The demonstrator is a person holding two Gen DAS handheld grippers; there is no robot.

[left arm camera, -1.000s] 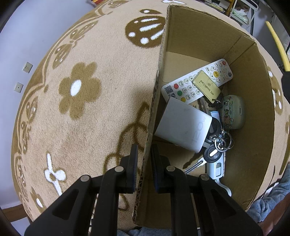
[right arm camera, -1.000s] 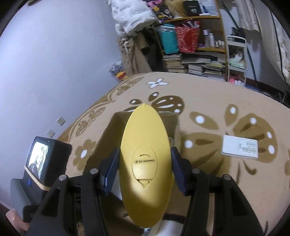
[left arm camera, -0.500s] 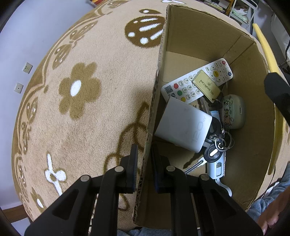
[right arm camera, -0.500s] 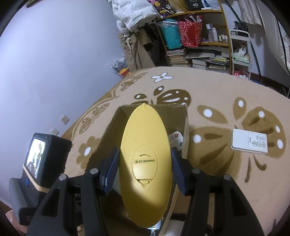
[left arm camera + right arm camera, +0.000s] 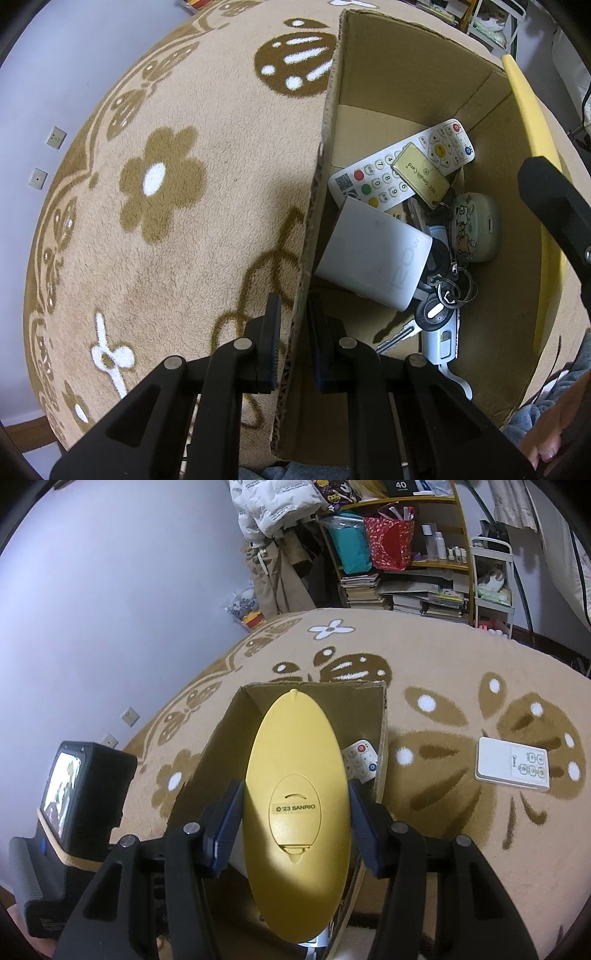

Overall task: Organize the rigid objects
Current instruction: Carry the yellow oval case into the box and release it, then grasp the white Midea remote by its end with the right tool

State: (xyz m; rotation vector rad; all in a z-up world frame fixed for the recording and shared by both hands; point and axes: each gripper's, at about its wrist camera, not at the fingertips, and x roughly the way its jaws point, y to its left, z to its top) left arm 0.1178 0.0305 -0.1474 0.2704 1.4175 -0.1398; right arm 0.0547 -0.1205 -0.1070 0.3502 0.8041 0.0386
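Note:
My left gripper (image 5: 293, 347) is shut on the left wall of the cardboard box (image 5: 317, 206). Inside the box lie a white remote (image 5: 402, 166), a gold NFC card tag (image 5: 421, 179), a white charger block (image 5: 373, 258), a green earbud case (image 5: 474, 229) and keys (image 5: 439, 314). My right gripper (image 5: 295, 819) is shut on a yellow oval case (image 5: 297, 805) marked SANRIO, held above the box (image 5: 221, 753). The case's edge shows in the left wrist view (image 5: 532, 122) over the box's right side.
The box stands on a beige flower-patterned carpet (image 5: 155, 184). A white switch panel (image 5: 513, 768) lies on the carpet right of the box. The left gripper's camera body (image 5: 70, 805) is at left. Shelves with books (image 5: 406, 587) stand behind.
My right gripper has carried the yellow case forward over the box; it and the gripper's finger now reach farther into the left wrist view. The left gripper has not moved.

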